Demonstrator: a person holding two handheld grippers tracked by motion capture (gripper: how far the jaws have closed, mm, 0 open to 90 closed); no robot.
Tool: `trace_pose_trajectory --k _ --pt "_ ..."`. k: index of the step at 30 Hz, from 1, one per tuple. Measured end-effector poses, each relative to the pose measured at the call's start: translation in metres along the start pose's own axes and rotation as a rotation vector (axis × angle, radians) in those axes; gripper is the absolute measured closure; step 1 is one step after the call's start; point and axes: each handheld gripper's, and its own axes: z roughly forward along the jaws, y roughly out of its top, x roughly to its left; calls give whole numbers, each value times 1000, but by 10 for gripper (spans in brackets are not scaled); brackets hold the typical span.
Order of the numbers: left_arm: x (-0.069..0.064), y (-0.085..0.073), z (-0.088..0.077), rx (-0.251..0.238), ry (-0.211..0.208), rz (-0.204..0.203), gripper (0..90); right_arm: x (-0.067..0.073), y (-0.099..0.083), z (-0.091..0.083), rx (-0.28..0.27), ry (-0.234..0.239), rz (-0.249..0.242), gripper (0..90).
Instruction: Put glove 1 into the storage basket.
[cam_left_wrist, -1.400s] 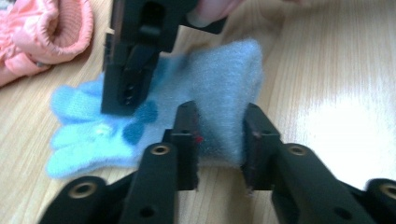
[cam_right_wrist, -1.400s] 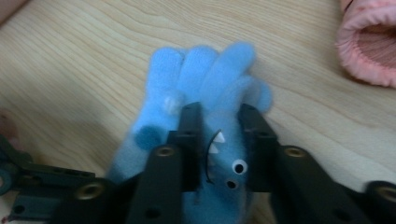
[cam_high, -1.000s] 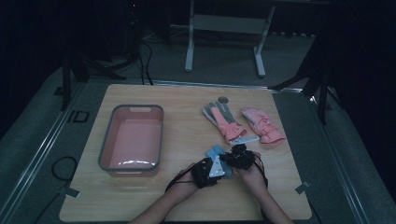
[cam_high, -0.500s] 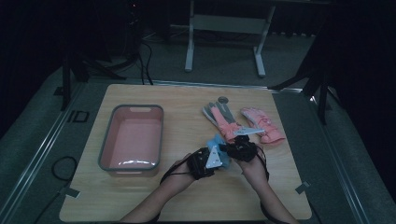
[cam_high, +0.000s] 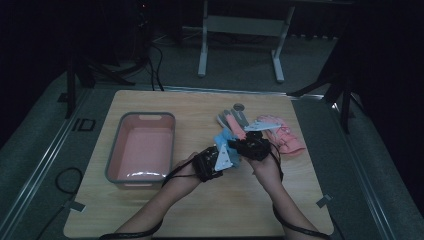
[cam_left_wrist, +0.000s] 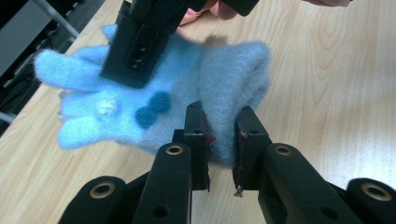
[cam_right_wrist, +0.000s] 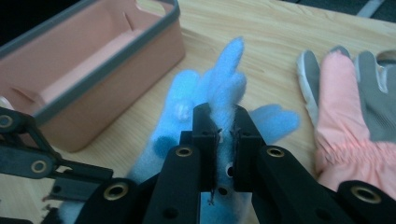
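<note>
Gloves are the work in hand on a wooden bench, where a person holds one fluffy blue glove up between two tools. The left hand-held gripper pinches the glove's cuff end, its jaws pressed into the folded wool. The right hand-held gripper pinches the same glove nearer the fingers, jaws drawn tight on the fabric with blue fingers sticking up past them. In the high view the blue glove hangs between the left hand-held gripper and the right hand-held gripper, clear of the bench top and just right of a pink tub with a grey rim. The left hand and right hand come in from the near edge of the bench, each trailing a black cable. The glove carries a small dark blue bow and a pale patch on its back. Beyond the blue glove, farther from the tub, lies a pink-and-grey glove, palm area grey. A second pink glove rests to the right of that, well away from the tub. In the right gripper view the pink-and-grey glove lies flat beside the lifted blue one.
</note>
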Motion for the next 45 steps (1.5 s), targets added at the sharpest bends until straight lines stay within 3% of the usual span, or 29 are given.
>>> trace_pose_trajectory --k 14,30,45 --pt "24 -24 -37 16 63 -35 790 26 36 26 3 57 -46 835" --pt "46 -75 -83 54 138 -114 790 80 72 79 25 145 -95 834" --pt "56 -123 -119 110 192 -185 790 127 91 126 63 213 -149 834"
